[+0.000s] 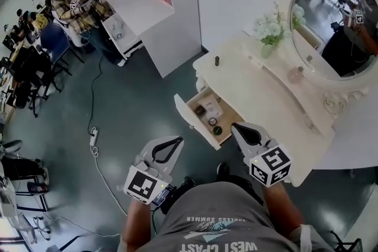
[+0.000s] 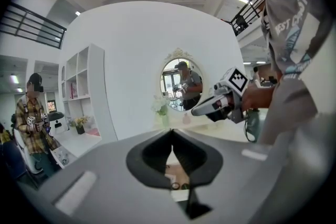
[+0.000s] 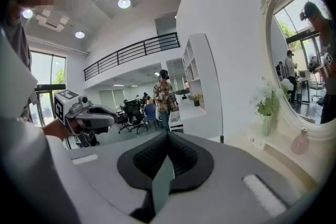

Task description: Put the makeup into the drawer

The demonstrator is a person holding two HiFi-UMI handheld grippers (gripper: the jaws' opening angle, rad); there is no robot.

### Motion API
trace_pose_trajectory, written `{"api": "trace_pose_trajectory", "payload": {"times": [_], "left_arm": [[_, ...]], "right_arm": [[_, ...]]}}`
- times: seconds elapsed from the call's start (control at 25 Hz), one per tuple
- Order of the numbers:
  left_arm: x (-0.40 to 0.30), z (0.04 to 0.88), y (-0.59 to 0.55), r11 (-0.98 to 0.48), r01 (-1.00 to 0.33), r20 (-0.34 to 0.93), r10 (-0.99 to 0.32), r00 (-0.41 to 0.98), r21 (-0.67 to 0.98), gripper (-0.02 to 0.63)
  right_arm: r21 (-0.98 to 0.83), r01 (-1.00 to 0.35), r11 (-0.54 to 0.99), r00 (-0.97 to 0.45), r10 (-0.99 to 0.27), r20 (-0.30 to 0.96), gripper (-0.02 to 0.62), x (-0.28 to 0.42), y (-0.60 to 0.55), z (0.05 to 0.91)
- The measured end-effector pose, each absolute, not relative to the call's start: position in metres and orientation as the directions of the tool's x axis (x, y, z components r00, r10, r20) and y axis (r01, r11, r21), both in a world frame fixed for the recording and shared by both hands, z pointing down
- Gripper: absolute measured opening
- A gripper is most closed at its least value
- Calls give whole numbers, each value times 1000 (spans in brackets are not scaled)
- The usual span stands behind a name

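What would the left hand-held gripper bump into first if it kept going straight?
Probably the open drawer. The left hand-held gripper points slightly downward at it, and the inside of the drawer shows just beyond its tips. Depth is hard to judge, so that's a guess.

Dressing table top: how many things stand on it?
3: a small dark tube near its far-left corner, a vase of white flowers at the mirror's left edge, a pink bottle in front of the mirror. More may be hidden.
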State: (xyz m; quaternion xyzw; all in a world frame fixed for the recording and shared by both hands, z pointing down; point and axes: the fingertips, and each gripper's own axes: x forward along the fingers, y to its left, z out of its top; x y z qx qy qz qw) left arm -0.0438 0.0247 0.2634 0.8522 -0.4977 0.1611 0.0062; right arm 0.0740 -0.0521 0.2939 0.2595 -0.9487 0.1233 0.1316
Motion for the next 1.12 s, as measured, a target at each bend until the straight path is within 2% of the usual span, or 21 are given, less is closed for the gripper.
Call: {"api": "trace_pose_trajectory", "payload": {"times": [0.28, 0.48, 0.8, 1.12], "left_arm": [[-50, 282, 9, -429, -894, 307, -875, 375, -130, 3], [-76, 318, -7, -459, -886, 361, -839, 407, -69, 3], [-138, 311, -73, -554, -827, 336, -800, 497, -95, 3], [-166, 314, -110, -600, -795, 327, -772, 544, -93, 3]], "right_arm": [[-176, -462, 869, -854, -382, 352, 2, 71, -82, 317], [-210, -485, 849, -837, -381, 392, 2, 44, -99, 341], [-205, -529, 824, -818, -430, 382, 2, -31, -119, 326], [-227, -589, 775, -780, -473, 410, 2, -53, -142, 345]]}}
